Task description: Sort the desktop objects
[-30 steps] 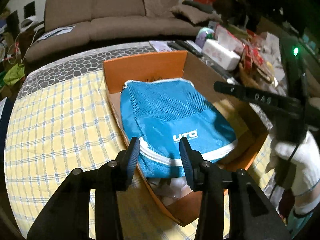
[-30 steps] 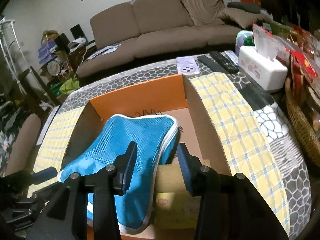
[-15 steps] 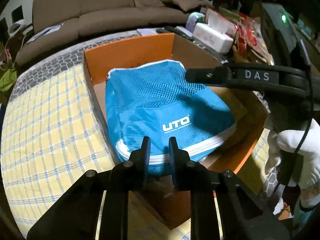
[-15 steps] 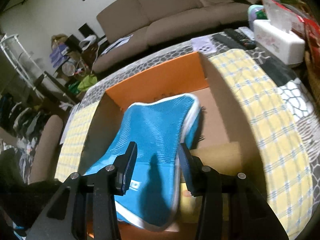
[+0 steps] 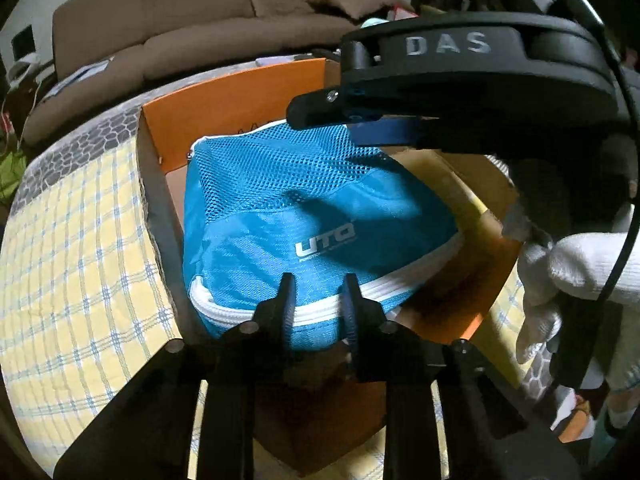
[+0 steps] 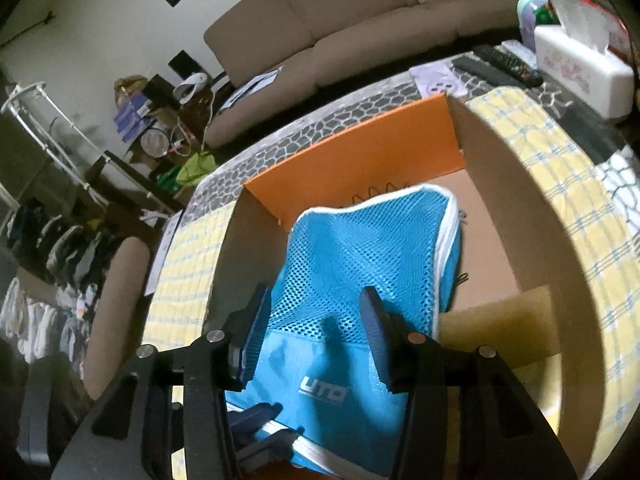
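A blue mesh UTO pouch (image 5: 304, 216) with white piping lies tilted in an orange cardboard box (image 5: 236, 100) on a yellow checked cloth. My left gripper (image 5: 316, 300) is closed narrowly on the pouch's near white-piped edge. My right gripper (image 6: 316, 308) is open and hovers above the mesh part of the pouch (image 6: 360, 256), its fingers (image 6: 372, 320) apart; it shows from the side in the left wrist view (image 5: 320, 112). A yellow sponge-like block (image 6: 500, 328) lies in the box to the right of the pouch.
A white tissue box (image 6: 580, 72), remote controls (image 6: 504, 66) and a purple pad (image 6: 440, 84) lie at the table's far right. A brown sofa (image 6: 340, 28) stands behind the table. The box walls (image 6: 532, 208) rise around the pouch.
My left gripper has closed from wide open onto the pouch's near edge. My right gripper has moved forward and higher over the pouch, staying open.
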Demonstrator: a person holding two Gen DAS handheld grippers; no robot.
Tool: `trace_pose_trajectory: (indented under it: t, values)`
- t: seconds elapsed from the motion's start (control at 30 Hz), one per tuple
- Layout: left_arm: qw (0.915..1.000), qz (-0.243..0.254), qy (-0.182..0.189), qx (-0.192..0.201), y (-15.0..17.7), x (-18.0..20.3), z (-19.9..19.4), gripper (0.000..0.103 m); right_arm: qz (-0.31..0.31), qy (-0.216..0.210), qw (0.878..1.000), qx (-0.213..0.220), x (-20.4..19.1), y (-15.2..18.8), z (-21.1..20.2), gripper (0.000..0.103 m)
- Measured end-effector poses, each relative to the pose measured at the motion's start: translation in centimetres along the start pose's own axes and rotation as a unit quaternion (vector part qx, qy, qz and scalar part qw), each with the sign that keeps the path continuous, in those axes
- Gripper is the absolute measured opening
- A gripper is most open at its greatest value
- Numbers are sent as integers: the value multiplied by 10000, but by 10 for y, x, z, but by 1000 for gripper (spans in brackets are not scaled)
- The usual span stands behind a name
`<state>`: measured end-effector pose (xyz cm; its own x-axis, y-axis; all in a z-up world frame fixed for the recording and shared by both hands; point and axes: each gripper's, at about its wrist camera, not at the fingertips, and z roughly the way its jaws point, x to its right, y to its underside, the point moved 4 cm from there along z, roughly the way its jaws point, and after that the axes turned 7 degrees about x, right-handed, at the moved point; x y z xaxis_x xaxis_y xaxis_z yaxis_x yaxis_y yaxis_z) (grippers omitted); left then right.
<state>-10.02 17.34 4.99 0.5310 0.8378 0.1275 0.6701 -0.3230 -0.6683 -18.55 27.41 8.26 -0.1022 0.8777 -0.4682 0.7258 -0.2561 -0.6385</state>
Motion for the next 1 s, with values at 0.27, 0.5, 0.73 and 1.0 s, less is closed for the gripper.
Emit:
trace_pose_trajectory:
  t: [0.27, 0.5, 0.73, 1.0]
  values:
    - [9980, -442, 15, 459, -13, -24, -35, 64, -435, 450, 9978, 219, -2, -4, -21, 79]
    - [9914, -1013, -177, 805, -22, -77, -73, 69, -639, 598, 9959, 227, -7, 1, -30, 82]
    - [9882, -1119, -515, 907, -10, -104, -101, 89, -958, 651, 9927, 335, -31, 12, -46, 86]
    - [9866, -973, -853, 996, 25, -100, -128, 102, -1192, 841, 9883, 436, -58, 34, -52, 90]
